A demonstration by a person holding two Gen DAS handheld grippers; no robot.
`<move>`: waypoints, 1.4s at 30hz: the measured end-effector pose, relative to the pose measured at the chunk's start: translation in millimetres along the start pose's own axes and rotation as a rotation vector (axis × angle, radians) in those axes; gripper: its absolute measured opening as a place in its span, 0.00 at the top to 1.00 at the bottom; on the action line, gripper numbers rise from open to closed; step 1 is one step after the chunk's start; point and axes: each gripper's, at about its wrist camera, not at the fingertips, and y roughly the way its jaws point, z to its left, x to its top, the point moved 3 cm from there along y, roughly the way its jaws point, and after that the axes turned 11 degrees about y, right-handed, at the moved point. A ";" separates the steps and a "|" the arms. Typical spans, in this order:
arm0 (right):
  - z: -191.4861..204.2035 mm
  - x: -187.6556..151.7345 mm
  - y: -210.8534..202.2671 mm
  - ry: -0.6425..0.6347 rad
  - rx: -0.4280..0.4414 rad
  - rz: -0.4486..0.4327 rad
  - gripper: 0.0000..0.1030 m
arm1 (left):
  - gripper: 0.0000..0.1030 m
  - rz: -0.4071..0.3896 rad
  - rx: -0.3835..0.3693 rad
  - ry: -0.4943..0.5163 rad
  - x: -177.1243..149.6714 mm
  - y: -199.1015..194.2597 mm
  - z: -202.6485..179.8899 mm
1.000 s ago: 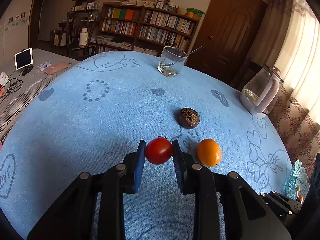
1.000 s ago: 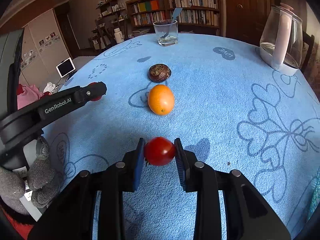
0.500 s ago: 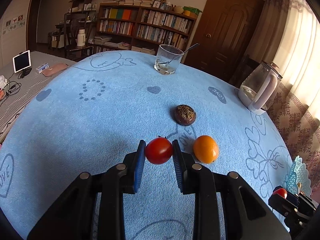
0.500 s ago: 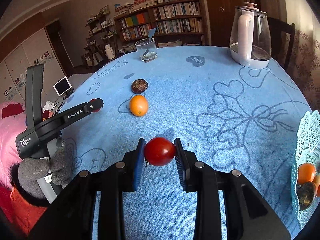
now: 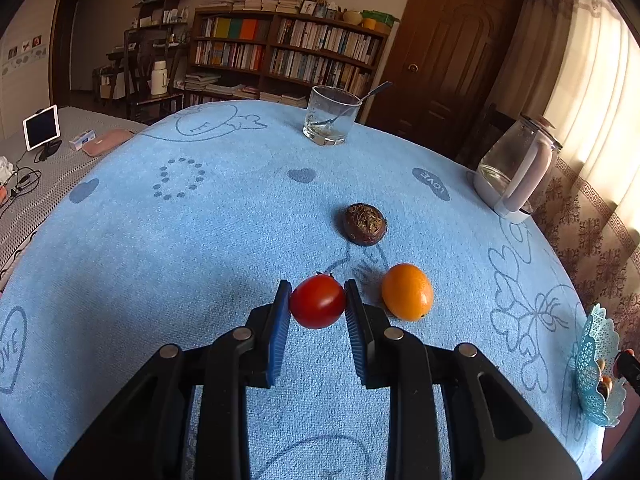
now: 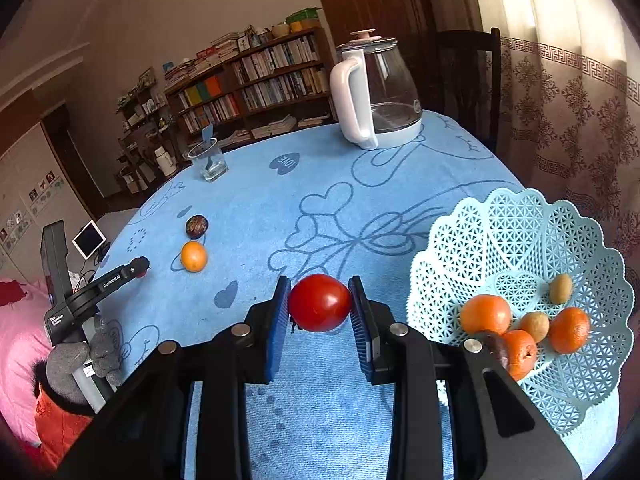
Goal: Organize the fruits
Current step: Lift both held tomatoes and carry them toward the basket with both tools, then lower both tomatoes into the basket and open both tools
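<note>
My left gripper (image 5: 317, 307) is shut on a red tomato (image 5: 318, 306), low over the blue cloth. Just right of it lies an orange (image 5: 407, 291), and a dark brown fruit (image 5: 365, 224) sits beyond. My right gripper (image 6: 320, 303) is shut on a second red tomato (image 6: 319, 302), held above the cloth just left of the pale blue lattice basket (image 6: 532, 236). The basket holds several oranges (image 6: 485, 313), small brown fruits (image 6: 560, 288) and a dark fruit. In the right wrist view the left gripper (image 6: 138, 267), in a grey-gloved hand (image 6: 82, 360), stays near the orange (image 6: 193, 256).
A glass kettle with a white handle (image 6: 376, 96) stands at the table's far side, and a drinking glass with a spoon (image 5: 330, 116) at the far edge. The basket's rim (image 5: 596, 364) shows at the right edge of the left wrist view. A chair (image 6: 464, 76) stands behind the kettle.
My right gripper has swung right and up with its tomato, and the basket has come fully into its view. The left gripper has stayed put with its tomato.
</note>
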 end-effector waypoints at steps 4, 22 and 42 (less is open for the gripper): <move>-31.1 9.1 -21.3 0.053 -0.048 -0.054 0.71 | 0.74 0.001 0.000 0.013 -2.0 -0.3 -4.0; -130.6 -5.3 -65.8 0.221 -0.180 -0.110 0.71 | 0.74 0.000 -0.077 0.069 -12.8 -19.8 -40.8; -155.3 -9.8 -69.5 0.295 -0.173 -0.141 0.64 | 0.74 0.036 -0.210 0.179 -31.0 -41.7 -113.9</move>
